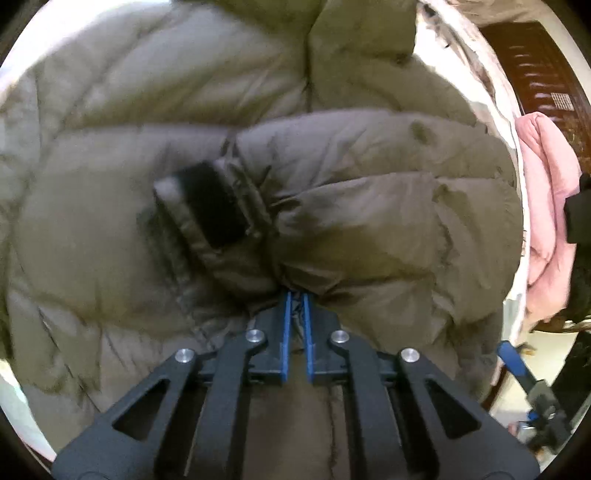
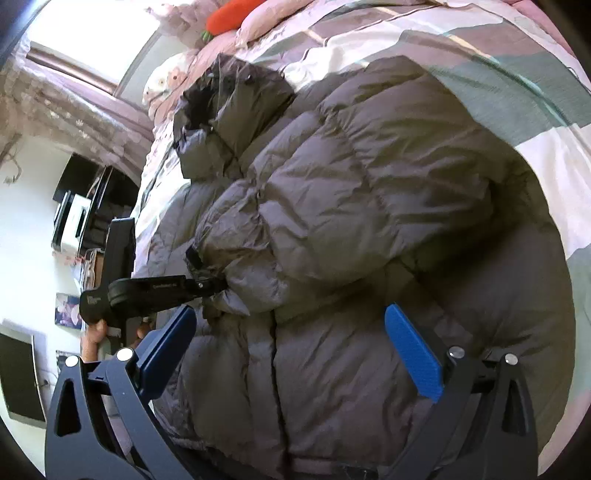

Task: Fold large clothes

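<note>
- Puffy grey-brown down jacket lies spread on a bed, over a checked quilt.
- One sleeve folded across the jacket's front; black cuff lining faces up.
- Left gripper: blue pads pressed together, pinching a fold of sleeve fabric near the cuff.
- Right gripper: jaws spread wide above the jacket's lower front, nothing between them.
- Pink bedding bunched beside the jacket.
- Orange plush toy near the pillows.

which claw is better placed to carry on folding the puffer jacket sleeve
Left, probably: the left claw is already shut on the sleeve of the puffer jacket, while the right claw hangs open above it.
</note>
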